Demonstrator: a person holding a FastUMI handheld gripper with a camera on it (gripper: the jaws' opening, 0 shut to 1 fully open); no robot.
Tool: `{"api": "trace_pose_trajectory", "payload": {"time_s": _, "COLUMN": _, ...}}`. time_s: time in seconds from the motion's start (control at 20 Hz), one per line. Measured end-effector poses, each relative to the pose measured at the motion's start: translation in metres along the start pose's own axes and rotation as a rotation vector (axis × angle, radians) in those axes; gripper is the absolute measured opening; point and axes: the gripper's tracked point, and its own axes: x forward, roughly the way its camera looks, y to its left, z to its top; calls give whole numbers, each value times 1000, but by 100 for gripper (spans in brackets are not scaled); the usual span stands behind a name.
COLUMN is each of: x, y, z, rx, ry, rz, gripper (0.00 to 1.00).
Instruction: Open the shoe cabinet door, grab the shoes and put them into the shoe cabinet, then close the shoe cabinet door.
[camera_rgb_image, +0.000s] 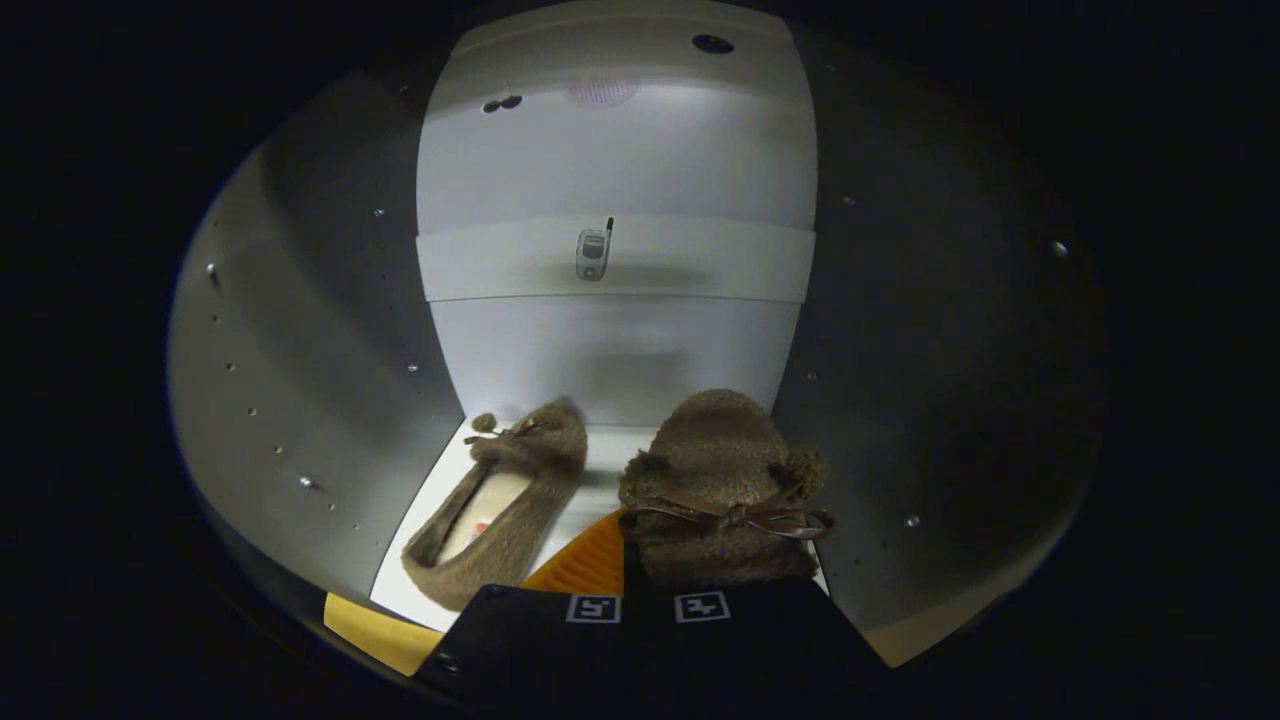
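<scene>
Reaching into the open shoe cabinet, the gripper pinched the second slipper between near-closed fingers. It hung beside the first slipper, apparently to complete the pair.

Heel end of the fuzzy brown slipper with the brown ribbon bow is hidden behind the gripper; can't tell if both fingers press on it or how far apart they stand. Rear of the 2nd fuzzy brown slipper with pale lining is covered by the gripper body too. Small silver item on the white cabinet shelf is too small to identify. Cabinet's grey side walls fade into dark
</scene>
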Motion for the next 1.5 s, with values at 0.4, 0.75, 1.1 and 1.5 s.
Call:
{"api": "trace_pose_trajectory", "payload": {"time_s": 0.4, "x": 64, "y": 8, "z": -12, "rx": 42, "ry": 99, "rz": 7, "gripper": 5}}
{"api": "trace_pose_trajectory", "payload": {"time_s": 0.75, "x": 93, "y": 8, "z": -29, "rx": 19, "ry": 173, "rz": -31, "gripper": 6}}
{"api": "trace_pose_trajectory", "payload": {"time_s": 1.1, "x": 76, "y": 14, "z": -37, "rx": 7, "ry": 190, "rz": 5, "gripper": 40}}
{"api": "trace_pose_trajectory", "payload": {"time_s": 1.5, "x": -5, "y": 10, "z": -10, "rx": 33, "ry": 23, "rz": -41, "gripper": 90}}
